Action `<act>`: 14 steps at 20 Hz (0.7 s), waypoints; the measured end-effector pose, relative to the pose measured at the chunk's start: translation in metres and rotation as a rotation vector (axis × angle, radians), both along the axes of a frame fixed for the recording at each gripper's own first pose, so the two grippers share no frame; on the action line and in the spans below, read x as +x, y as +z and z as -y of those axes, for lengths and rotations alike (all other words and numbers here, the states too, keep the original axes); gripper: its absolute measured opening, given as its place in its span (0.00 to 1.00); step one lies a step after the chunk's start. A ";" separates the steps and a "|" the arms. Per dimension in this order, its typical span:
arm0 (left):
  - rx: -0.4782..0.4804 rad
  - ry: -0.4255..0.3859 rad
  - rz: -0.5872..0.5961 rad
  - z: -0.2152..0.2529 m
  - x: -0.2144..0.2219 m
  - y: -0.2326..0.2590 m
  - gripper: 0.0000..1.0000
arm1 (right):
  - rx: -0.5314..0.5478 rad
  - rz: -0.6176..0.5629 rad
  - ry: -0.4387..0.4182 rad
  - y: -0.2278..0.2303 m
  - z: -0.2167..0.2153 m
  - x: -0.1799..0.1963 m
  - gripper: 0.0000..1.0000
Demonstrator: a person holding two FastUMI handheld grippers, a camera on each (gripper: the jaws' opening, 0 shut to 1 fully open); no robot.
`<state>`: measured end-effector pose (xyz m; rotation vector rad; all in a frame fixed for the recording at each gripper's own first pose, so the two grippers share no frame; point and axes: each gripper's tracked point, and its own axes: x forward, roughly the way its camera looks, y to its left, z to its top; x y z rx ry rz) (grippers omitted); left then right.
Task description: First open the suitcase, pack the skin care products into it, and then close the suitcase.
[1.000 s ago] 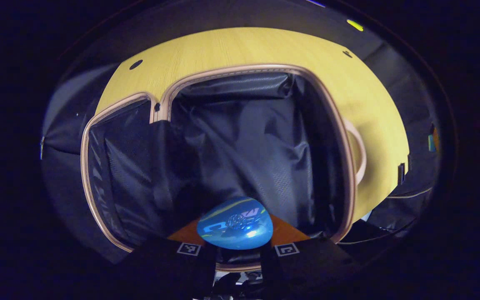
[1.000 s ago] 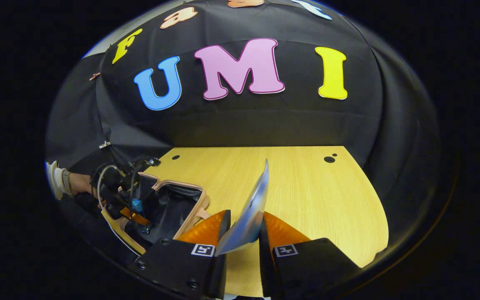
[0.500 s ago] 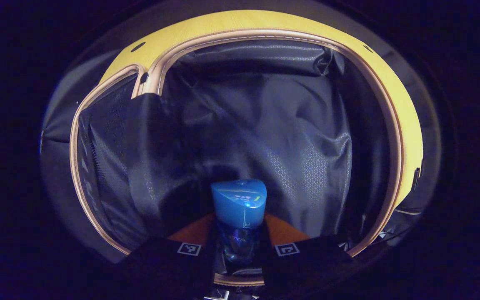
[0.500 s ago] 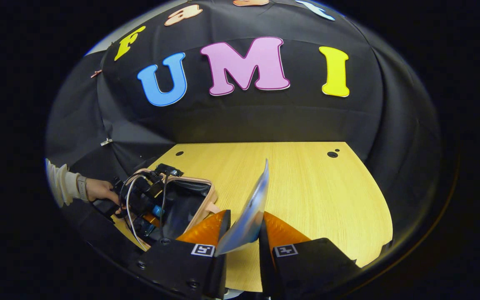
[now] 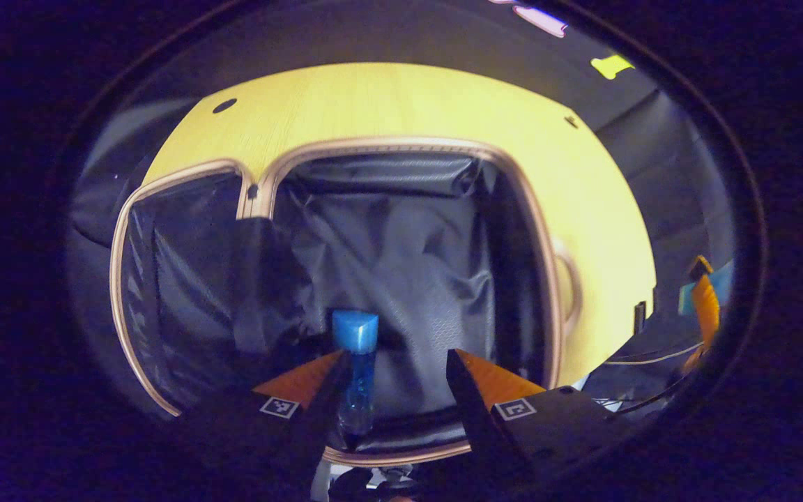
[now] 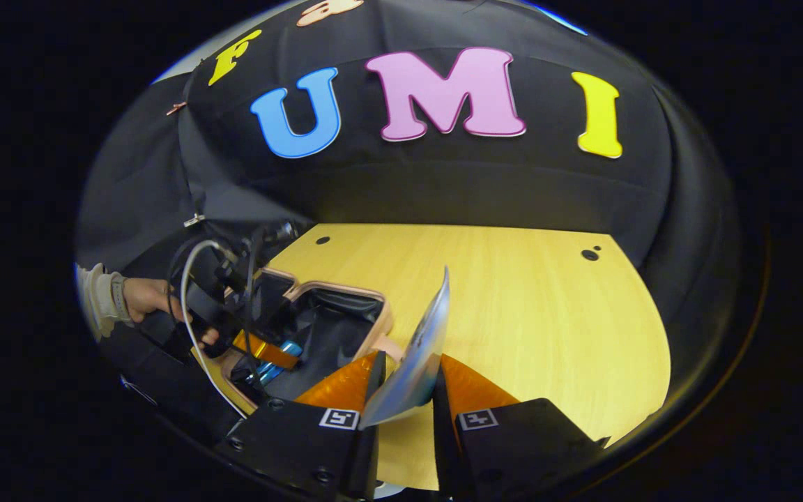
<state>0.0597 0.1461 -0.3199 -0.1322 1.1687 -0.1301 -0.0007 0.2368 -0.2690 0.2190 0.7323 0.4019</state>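
Right gripper view: tongs (image 6: pixel 406 390) pinch unreadable sachet (image 6: pixel 415 359).

Light wooden table (image 6: pixel 527 307), open suitcase (image 5: pixel 401 150) lying on it

Left gripper (image 5: pixel 394 366) fingers spread; right gripper (image 6: pixel 405 380) fingers clamped.

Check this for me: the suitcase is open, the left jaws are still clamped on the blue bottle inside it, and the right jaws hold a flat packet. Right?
Not quite. In the left gripper view the left gripper has its jaws spread; the blue bottle lies in the suitcase, released. The suitcase is open, and the right gripper does hold the flat packet.
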 end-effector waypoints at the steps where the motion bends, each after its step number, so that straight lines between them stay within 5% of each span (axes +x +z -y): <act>1: -0.038 -0.002 0.064 -0.002 0.003 0.020 0.87 | 0.025 -0.040 0.035 -0.005 -0.016 0.000 0.36; 6: -0.067 0.098 0.274 -0.075 -0.010 0.082 0.88 | 0.171 -0.339 0.170 -0.037 -0.121 -0.014 0.37; 10: -0.098 0.232 0.327 -0.144 -0.055 0.097 0.90 | 0.164 -0.531 0.273 -0.075 -0.187 -0.038 0.37; 14: -0.121 0.393 0.309 -0.207 -0.102 0.087 0.90 | 0.159 -0.793 0.277 -0.128 -0.222 -0.069 0.37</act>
